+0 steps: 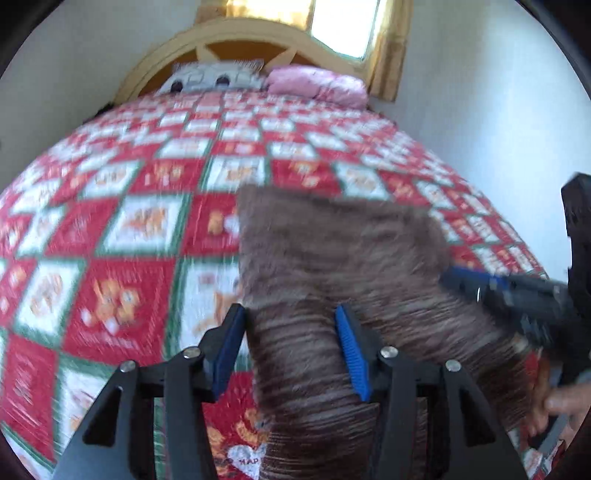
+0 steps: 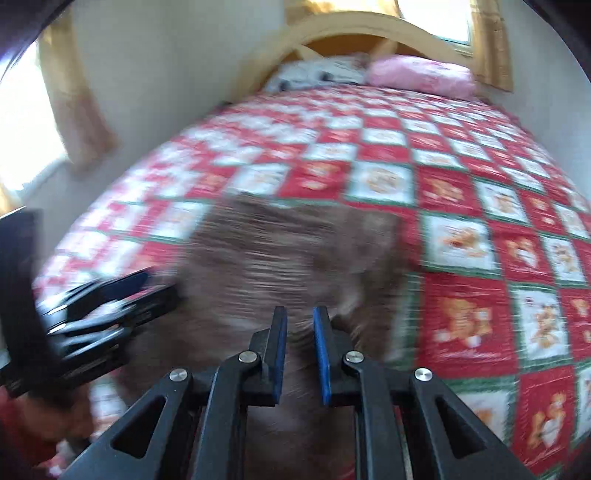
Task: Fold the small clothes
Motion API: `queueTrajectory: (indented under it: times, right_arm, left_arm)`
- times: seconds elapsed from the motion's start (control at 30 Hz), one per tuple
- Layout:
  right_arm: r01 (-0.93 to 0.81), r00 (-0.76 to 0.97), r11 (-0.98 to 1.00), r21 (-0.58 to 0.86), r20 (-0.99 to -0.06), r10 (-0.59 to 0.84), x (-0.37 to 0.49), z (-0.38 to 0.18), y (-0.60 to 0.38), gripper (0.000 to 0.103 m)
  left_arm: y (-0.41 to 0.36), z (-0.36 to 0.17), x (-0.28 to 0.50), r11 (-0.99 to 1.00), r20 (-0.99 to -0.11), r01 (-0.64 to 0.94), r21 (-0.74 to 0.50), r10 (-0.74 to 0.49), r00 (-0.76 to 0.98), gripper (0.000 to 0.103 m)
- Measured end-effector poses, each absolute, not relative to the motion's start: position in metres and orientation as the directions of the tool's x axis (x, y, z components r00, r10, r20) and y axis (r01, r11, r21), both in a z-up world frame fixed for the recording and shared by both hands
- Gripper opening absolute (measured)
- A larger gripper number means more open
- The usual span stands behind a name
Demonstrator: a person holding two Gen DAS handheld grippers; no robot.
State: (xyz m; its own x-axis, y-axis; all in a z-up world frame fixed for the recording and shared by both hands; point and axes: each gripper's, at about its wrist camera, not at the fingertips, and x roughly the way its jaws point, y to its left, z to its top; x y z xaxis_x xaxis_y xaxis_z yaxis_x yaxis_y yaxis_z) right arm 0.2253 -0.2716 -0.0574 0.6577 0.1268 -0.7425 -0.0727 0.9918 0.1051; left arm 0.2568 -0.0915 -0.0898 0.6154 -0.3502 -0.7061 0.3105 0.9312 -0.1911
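A small brown striped garment (image 1: 343, 266) lies on the red, white and green quilt (image 1: 129, 221); it looks like short trousers with two legs pointing towards me. My left gripper (image 1: 291, 317) is open, its blue pads either side of the left leg. My right gripper shows at the right of the left wrist view (image 1: 480, 284), at the garment's right edge. In the right wrist view the garment (image 2: 295, 251) is blurred and my right gripper (image 2: 300, 321) stands over its near part, jaws a narrow gap apart. The left gripper (image 2: 147, 288) shows at its left edge there.
The bed has a curved wooden headboard (image 1: 243, 40), a grey-white cushion (image 1: 214, 75) and a pink pillow (image 1: 317, 85) at the far end. White walls flank the bed. Curtained windows show behind the headboard (image 1: 343, 26) and at the left (image 2: 26, 118). Both views are motion-blurred.
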Motion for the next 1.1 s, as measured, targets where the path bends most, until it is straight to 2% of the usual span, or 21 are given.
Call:
queueTrajectory:
  times: [0.07,0.13,0.2,0.37,0.43,0.53,0.63,0.73,0.87,0.93,1.1]
  right_arm:
    - [0.047,0.674,0.992,0.114,-0.736,0.053,0.23,-0.072,-0.296,0.015]
    - [0.107,0.68,0.968,0.227,-0.727,0.096,0.228,-0.085,-0.319,0.015]
    - [0.119,0.689,0.957,0.265,-0.716,0.112,0.225,-0.085,-0.326,0.016]
    - [0.163,0.702,0.963,0.216,-0.711,0.041,0.221,-0.072,-0.323,0.016]
    - [0.215,0.754,0.962,0.17,-0.655,-0.053,0.212,-0.053,-0.321,0.016]
    - [0.158,0.795,0.981,0.111,-0.604,-0.06,0.213,-0.029,-0.303,0.016]
    - [0.077,0.764,0.997,0.03,-0.644,-0.04,0.239,-0.028,-0.282,0.016]
    - [0.107,0.633,0.994,0.01,-0.772,-0.061,0.278,-0.066,-0.286,0.016]
    - [0.137,0.668,0.991,-0.002,-0.739,-0.094,0.286,-0.076,-0.293,0.016]
    - [0.148,0.667,0.989,0.001,-0.738,-0.099,0.284,-0.074,-0.295,0.02]
    - [0.205,0.72,0.975,0.087,-0.688,-0.09,0.243,-0.052,-0.307,0.022]
  left_arm:
    - [-0.083,-0.099,0.257,0.926,-0.711,0.283,-0.248,-0.373,0.596,0.072]
    - [-0.074,-0.099,0.26,0.912,-0.703,0.276,-0.305,-0.41,0.581,0.075]
    - [-0.077,-0.099,0.258,0.915,-0.705,0.278,-0.292,-0.403,0.584,0.076]
    - [-0.083,-0.098,0.253,0.932,-0.71,0.275,-0.238,-0.36,0.606,0.077]
    - [-0.081,-0.099,0.255,0.929,-0.709,0.273,-0.251,-0.368,0.602,0.078]
    - [-0.084,-0.098,0.256,0.936,-0.713,0.271,-0.225,-0.348,0.609,0.079]
    - [-0.086,-0.097,0.253,0.947,-0.715,0.261,-0.188,-0.314,0.624,0.082]
    - [-0.088,-0.097,0.253,0.95,-0.718,0.261,-0.171,-0.302,0.628,0.083]
    - [-0.092,-0.096,0.251,0.956,-0.719,0.262,-0.133,-0.275,0.639,0.083]
    - [-0.093,-0.096,0.25,0.958,-0.718,0.26,-0.118,-0.263,0.645,0.084]
    - [-0.089,-0.097,0.252,0.96,-0.719,0.245,-0.133,-0.264,0.643,0.087]
